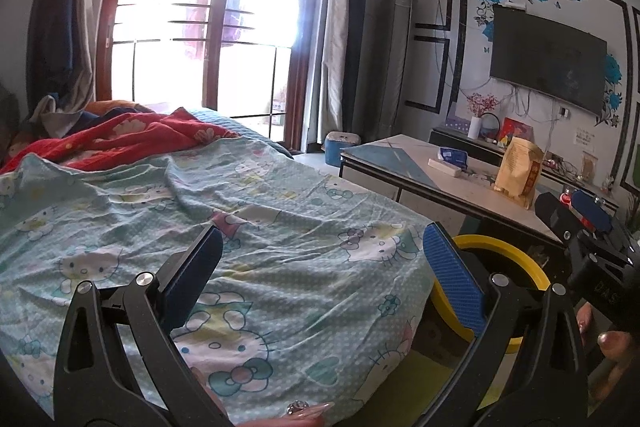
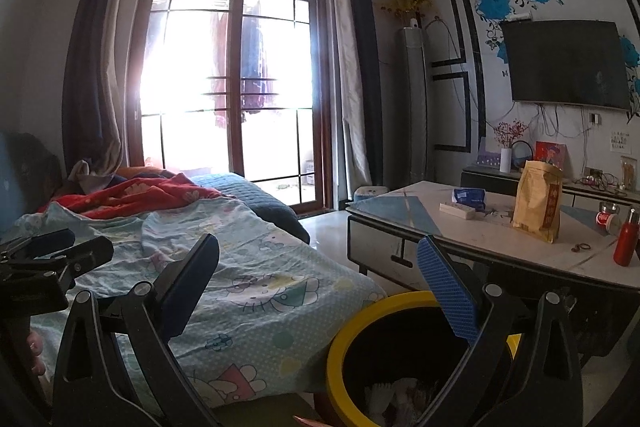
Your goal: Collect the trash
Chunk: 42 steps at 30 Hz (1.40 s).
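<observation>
Right wrist view alone showed crumpled white trash (image 2: 394, 393) inside the yellow-rimmed bin (image 2: 340, 339), plus a red bottle (image 2: 626, 241) on the worktop (image 2: 500, 243). Left view showed only the bin's rim (image 1: 516, 247). Left tool (image 1: 320, 267) open over the Hello Kitty sheet (image 1: 280, 195), bin just right of it. Right tool (image 2: 316, 279) open, empty, above the bin. Writing on the yellow bag (image 2: 538, 201) unreadable.
</observation>
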Each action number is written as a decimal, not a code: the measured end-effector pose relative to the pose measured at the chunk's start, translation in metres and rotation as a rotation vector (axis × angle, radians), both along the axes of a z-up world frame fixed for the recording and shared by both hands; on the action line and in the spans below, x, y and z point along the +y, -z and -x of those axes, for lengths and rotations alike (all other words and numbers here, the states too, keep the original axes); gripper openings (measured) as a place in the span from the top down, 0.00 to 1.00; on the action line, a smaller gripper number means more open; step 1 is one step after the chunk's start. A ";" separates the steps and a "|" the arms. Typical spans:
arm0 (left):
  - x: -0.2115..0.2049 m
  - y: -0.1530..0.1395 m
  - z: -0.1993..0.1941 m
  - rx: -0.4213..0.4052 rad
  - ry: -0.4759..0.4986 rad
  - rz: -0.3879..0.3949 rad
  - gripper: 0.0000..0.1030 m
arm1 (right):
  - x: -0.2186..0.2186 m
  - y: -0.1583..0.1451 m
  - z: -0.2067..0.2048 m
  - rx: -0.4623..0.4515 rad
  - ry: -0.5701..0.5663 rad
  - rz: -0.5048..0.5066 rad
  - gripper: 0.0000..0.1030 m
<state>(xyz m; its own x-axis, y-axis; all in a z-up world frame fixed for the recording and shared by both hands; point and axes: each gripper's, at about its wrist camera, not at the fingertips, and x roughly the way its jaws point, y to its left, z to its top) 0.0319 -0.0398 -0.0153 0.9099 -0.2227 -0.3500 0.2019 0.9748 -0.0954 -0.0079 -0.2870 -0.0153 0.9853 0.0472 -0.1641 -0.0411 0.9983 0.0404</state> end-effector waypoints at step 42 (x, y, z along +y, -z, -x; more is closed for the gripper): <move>0.000 0.001 -0.002 0.004 -0.001 0.000 0.11 | -0.004 0.002 -0.002 0.004 0.003 -0.003 0.06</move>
